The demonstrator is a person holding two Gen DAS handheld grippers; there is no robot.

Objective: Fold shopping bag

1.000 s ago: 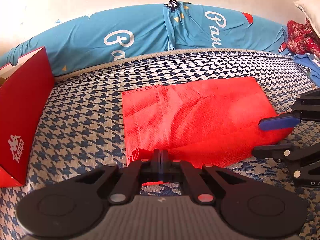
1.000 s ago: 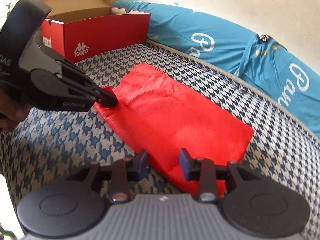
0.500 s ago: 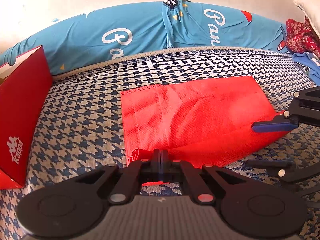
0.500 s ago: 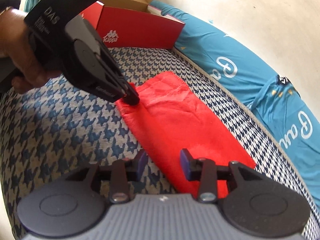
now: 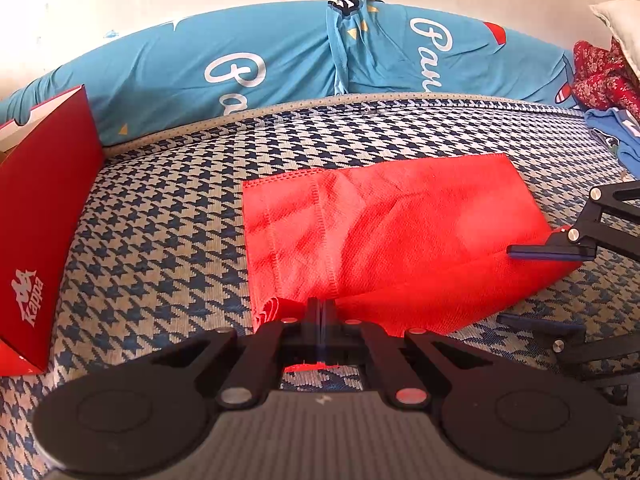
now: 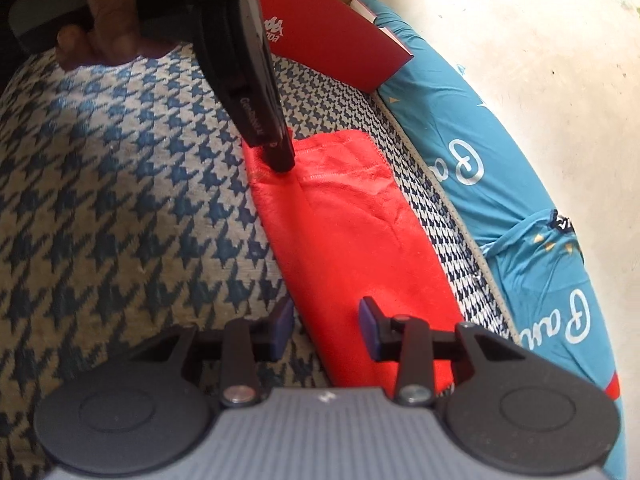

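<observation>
Flat red non-woven shopping bag on houndstooth mattress

Left gripper clamps its 6 o'clock edge; right gripper stands apart, astride the bag's corner. Red cardboard box reads "Kappa"; the blue sheet's lettering is cut off.

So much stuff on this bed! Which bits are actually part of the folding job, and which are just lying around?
Part of the job:
- red shopping bag
- left tool, shut on the bag's near edge
- right tool, open over the bag's other end

Just lying about:
- red shoebox
- blue pillows
- crumpled clothes
</observation>
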